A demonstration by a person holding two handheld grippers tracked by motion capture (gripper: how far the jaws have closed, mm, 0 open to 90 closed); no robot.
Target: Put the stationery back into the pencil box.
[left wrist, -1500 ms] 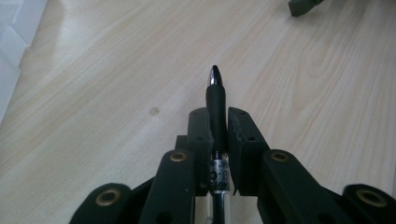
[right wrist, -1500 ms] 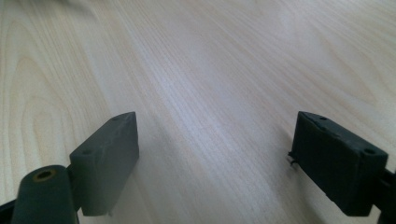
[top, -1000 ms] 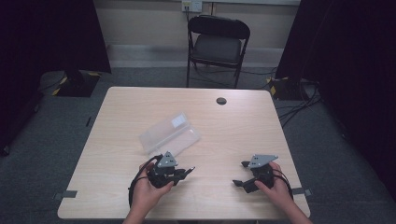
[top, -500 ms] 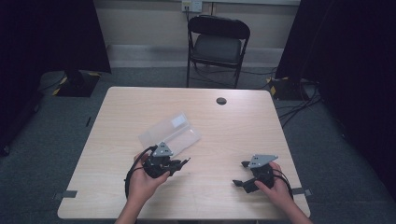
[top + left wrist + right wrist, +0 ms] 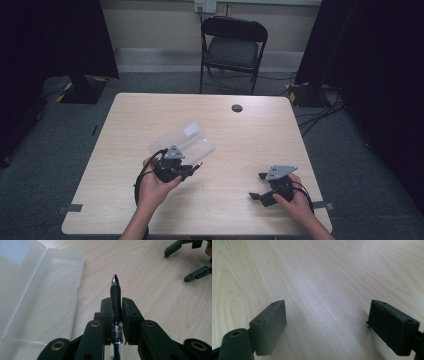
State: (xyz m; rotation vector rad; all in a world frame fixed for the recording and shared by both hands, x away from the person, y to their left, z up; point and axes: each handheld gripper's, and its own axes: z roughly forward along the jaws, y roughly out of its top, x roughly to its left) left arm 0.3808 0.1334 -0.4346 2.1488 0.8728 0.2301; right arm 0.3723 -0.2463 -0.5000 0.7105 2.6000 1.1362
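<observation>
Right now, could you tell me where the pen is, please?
The pen is clamped between the left gripper's jaws, tip forward, just right of the open clear plastic case in the left gripper view.

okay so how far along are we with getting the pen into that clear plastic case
Done: the clear plastic case lies open on the light wooden table, and the left gripper is shut on the black pen with a silver tip. In hand: the pen is held right beside the case, not yet inside. Left: placing it in, likely closing the lid. The right gripper rests open, apart.
</observation>
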